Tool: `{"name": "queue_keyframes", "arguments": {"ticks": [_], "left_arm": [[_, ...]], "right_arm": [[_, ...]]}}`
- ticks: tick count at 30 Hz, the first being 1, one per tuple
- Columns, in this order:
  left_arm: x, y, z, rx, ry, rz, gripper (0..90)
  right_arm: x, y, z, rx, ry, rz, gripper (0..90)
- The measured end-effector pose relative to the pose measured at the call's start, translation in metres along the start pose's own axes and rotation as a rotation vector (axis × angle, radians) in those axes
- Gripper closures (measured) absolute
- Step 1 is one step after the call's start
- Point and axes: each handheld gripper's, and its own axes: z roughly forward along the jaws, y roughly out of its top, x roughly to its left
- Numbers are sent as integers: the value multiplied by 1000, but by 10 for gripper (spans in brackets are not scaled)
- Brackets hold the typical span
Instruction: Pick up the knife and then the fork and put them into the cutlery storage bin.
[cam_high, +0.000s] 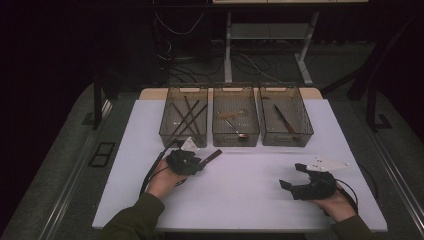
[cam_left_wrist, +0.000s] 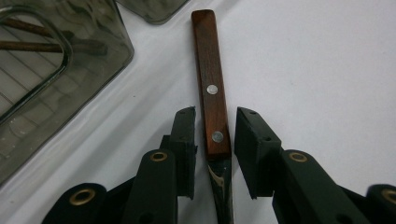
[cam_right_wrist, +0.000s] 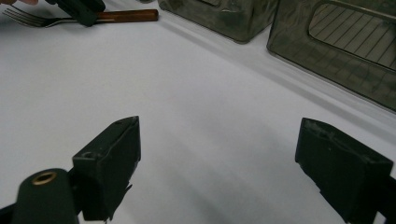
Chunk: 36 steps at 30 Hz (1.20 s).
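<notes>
Three bins (cam_high: 235, 131), one fork (cam_left_wrist: 212, 100), two claws (cam_high: 197, 162)

White table (cam_high: 250, 200) carries three smoky bins (cam_high: 235, 121) and a fork (cam_left_wrist: 212, 88).

Looking like a lab recording setup. Black curtains are surrounding a white desk (cam_high: 260, 190), loose cables (cam_high: 175, 55) are trailing across the grey carpeted floor (cam_high: 60, 150) behind.
</notes>
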Motion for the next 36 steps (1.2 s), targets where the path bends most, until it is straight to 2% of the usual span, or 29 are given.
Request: {"name": "queue_keyframes", "arguments": {"ticks": [6,14,21,24,26,28,29,30,31,32,36], "left_arm": [[0,-1,0,-6,-16,0,753],[3,-1,0,-4,-38,24,767],[5,-1,0,-9,-56,8,771],[5,-1,-2,-5,-61,18,771],[6,-1,-2,-1,-78,36,771],[3,-1,-3,5,-90,29,771],[3,-1,-3,2,-99,49,771],[1,-1,-3,7,-105,40,771],[0,0,-3,8,-115,62,771],[-3,1,-4,8,-128,54,771],[-9,6,-7,2,-159,83,771]], "right_arm": [[0,0,0,0,-2,-1,145],[0,0,0,6,-8,-10,145],[0,0,1,11,-10,-25,145],[0,0,1,17,-9,-32,145],[0,1,1,11,-3,-37,145],[0,1,0,6,2,-37,145],[0,1,0,5,-1,-45,145],[0,1,0,4,0,-52,145],[1,2,0,4,2,-54,145],[1,2,0,5,6,-53,145],[1,2,0,4,32,-56,145]]}}
